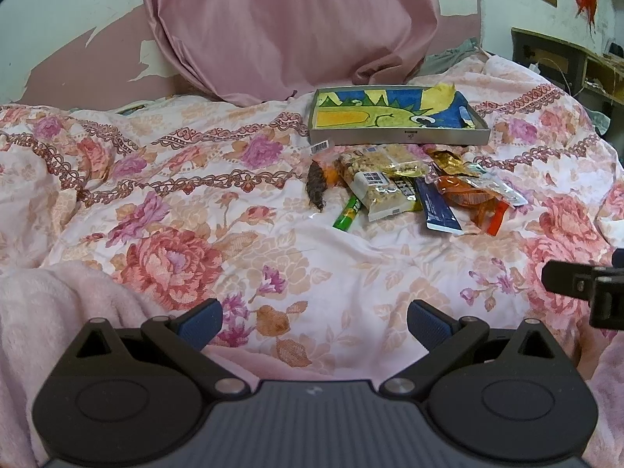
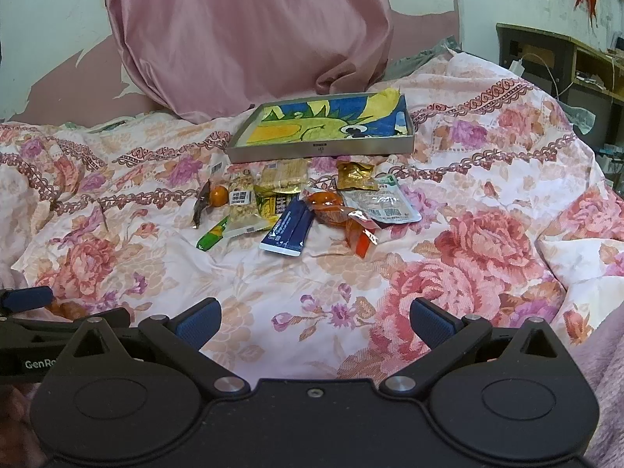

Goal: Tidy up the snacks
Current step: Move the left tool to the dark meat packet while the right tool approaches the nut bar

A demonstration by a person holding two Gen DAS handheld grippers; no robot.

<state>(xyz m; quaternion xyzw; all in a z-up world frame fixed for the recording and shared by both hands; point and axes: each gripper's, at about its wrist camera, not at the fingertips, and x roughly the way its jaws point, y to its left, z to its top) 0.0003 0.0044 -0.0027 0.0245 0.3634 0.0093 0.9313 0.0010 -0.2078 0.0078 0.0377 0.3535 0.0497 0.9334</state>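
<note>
Tray [image 2: 319, 149]: grey, cartoon-print cloth inside, sitting on the floral bedspread [image 2: 448, 273] in front of a pink pillow [image 2: 249, 39].
Snacks [image 2: 300, 204]: loose pile just in front of the tray, touching and overlapping each other; blue packet [image 2: 287, 230] and green stick [image 2: 212, 236] lie on the side away from the tray.
Left gripper [image 1: 314, 321]: fingers spread wide, holding nothing, well short of the pile.
Right gripper [image 2: 315, 321]: same deal, wide open and empty, well back from the snacks.

one readable word, little else

left of your right fingers, the left gripper [image 2: 27, 298] body reads "genro", cut off by your own housing. barcodes on the snack packets [image 2: 240, 199] ahead of the fingers and their print are too small to read.
</note>
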